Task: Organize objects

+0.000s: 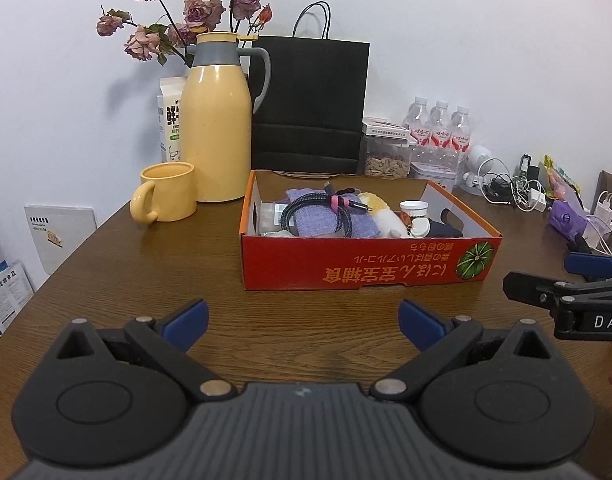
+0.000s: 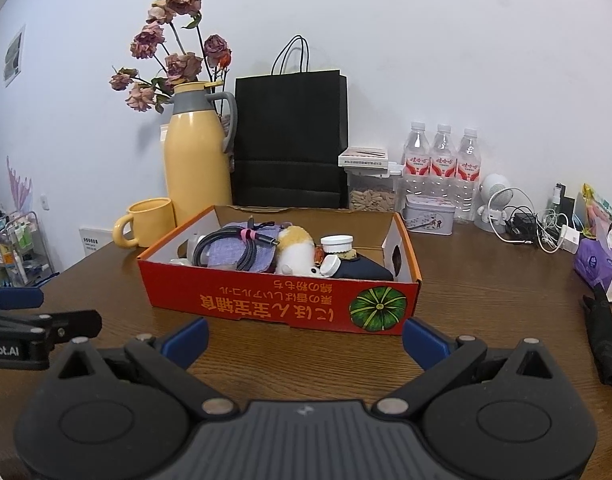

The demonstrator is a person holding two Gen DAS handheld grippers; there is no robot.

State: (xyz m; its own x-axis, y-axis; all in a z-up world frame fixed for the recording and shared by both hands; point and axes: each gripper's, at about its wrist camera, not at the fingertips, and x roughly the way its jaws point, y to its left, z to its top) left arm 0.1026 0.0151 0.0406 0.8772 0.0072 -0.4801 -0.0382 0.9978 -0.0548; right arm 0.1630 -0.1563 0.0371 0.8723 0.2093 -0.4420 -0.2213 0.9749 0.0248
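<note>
While both grippers' fingers gape empty, the red box (open-topped) brims with clutter.

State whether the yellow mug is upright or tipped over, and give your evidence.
Upright. The mug stands on its base on the table, rim facing up, handle at its side.

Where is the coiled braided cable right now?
The coiled cable lies inside the red cardboard box, left of centre in both views, on top of the purple cloth, just left of the plush toy.
</note>
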